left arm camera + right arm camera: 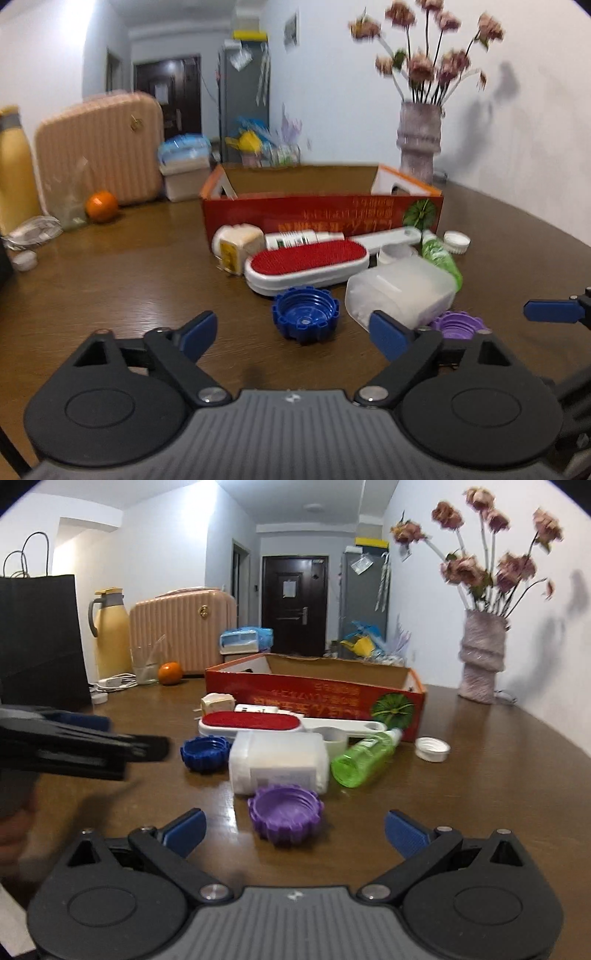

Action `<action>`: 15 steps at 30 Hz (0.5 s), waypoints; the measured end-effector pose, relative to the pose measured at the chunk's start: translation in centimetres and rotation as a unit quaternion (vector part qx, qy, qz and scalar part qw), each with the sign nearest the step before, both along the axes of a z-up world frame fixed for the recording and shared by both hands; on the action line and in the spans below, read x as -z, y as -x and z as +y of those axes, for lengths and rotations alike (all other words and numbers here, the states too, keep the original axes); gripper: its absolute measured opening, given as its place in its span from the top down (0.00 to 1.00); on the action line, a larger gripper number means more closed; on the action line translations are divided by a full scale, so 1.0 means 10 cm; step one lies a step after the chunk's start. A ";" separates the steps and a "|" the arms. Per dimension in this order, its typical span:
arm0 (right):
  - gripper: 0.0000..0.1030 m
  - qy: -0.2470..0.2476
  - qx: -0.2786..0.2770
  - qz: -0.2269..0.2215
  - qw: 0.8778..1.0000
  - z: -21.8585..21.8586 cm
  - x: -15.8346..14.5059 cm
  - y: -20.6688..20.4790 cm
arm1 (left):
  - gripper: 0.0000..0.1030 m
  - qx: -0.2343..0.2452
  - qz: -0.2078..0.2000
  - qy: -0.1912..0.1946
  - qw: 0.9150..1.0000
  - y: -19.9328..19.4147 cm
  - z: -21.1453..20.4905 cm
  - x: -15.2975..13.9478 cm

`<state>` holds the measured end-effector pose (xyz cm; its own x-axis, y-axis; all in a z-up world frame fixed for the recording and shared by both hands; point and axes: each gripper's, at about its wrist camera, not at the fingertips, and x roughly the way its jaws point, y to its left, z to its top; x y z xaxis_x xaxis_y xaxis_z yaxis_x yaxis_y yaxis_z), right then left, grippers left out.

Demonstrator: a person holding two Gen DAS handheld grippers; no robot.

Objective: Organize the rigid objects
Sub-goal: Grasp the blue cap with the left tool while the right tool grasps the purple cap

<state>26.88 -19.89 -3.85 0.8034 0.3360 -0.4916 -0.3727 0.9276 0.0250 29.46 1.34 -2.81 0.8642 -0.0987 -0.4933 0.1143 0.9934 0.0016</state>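
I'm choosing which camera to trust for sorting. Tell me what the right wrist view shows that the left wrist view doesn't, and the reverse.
Only the right wrist view shows the black paper bag, the white charger and cable, and the purple cap in full.

Only the left wrist view shows the crumpled foil at the table's left edge.

Both show the red cardboard box, red-faced lint brush, blue cap, translucent white container, green bottle, white lid, orange and vase of flowers.
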 end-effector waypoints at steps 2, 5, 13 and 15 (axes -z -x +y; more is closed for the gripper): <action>0.00 -0.005 -0.017 0.010 1.000 0.04 0.00 -0.12 | 0.25 0.004 0.021 0.001 1.000 -0.19 -0.02 0.06; 0.00 0.001 -0.012 0.010 1.000 0.08 0.04 -0.24 | 0.27 0.012 0.037 0.001 0.999 -0.36 -0.03 0.13; 0.46 0.001 -0.018 0.055 0.998 0.11 0.10 -0.40 | 0.48 0.013 0.051 0.007 0.999 -0.47 -0.03 0.16; 0.48 -0.005 -0.014 0.057 0.998 0.10 0.13 -0.40 | 0.48 0.007 0.039 -0.006 0.999 -0.41 -0.05 0.14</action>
